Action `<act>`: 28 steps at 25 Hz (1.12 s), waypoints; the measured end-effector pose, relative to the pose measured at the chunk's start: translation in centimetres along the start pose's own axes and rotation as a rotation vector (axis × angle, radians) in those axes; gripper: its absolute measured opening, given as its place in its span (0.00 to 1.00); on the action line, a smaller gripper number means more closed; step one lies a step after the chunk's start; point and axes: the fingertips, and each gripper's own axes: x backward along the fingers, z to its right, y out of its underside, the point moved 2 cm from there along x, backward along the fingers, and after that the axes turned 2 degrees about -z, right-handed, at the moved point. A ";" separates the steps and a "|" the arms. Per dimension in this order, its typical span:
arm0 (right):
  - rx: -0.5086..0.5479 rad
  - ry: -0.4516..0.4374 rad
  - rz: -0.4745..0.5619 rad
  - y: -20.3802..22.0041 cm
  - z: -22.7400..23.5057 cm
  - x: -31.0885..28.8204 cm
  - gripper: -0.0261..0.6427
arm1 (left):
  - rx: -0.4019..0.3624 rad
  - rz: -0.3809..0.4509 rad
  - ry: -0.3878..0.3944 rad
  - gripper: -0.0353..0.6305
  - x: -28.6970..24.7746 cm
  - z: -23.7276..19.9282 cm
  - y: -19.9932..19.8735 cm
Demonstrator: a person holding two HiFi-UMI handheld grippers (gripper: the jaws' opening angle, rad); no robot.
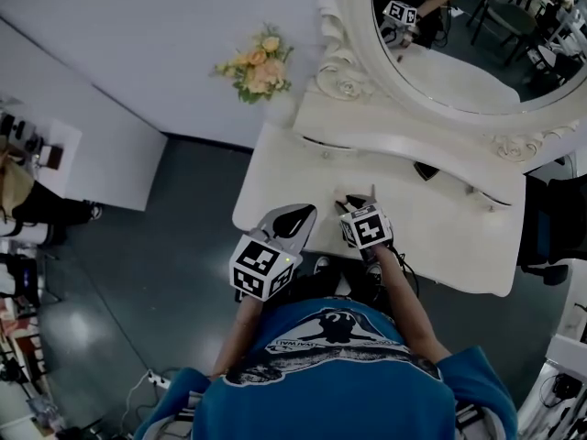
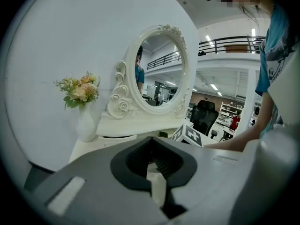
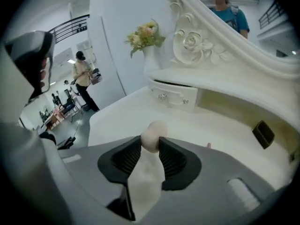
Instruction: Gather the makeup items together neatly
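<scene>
Jaws of the right gripper [image 3: 152, 143] clamp a pale rounded makeup item [image 3: 153, 134], sponge-like, with the ribbed pads pressing on both its sides and its tip poking out past them. The gripper holds it above the white dressing table [image 1: 440, 236], in front of the oval mirror [image 1: 477, 44] and towards the mirror's left side. The left gripper [image 1: 298, 218] hangs just beside the right one, farther from the mirror, over the table's front edge. Its jaws are drawn together at the tips and nothing sits between them. A small dark flat item [image 1: 425, 170] lies on the tabletop directly below the mirror, close against the raised shelf under the frame. A bouquet in a white vase [image 1: 259, 65] stands just left of the mirror's carved frame. The mirror reflects the person's blue shirt and one marker cube.
</scene>
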 end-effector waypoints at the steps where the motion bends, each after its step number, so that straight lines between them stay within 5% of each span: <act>1: -0.044 0.006 -0.013 0.4 0.1 -0.5 0.22 | 0.004 0.000 -0.002 0.07 0.1 -0.3 0.1; 7: -0.159 0.027 -0.029 1.5 0.2 -1.9 0.23 | 0.018 0.005 -0.002 0.07 0.6 -1.7 0.4; 18: -0.217 -0.042 0.023 1.2 0.0 -0.2 0.32 | 0.027 0.010 0.031 0.07 0.1 -2.6 0.5; 28: -0.240 0.122 0.025 3.9 5.1 2.9 0.29 | 0.011 0.013 0.086 0.07 -1.2 -1.5 0.3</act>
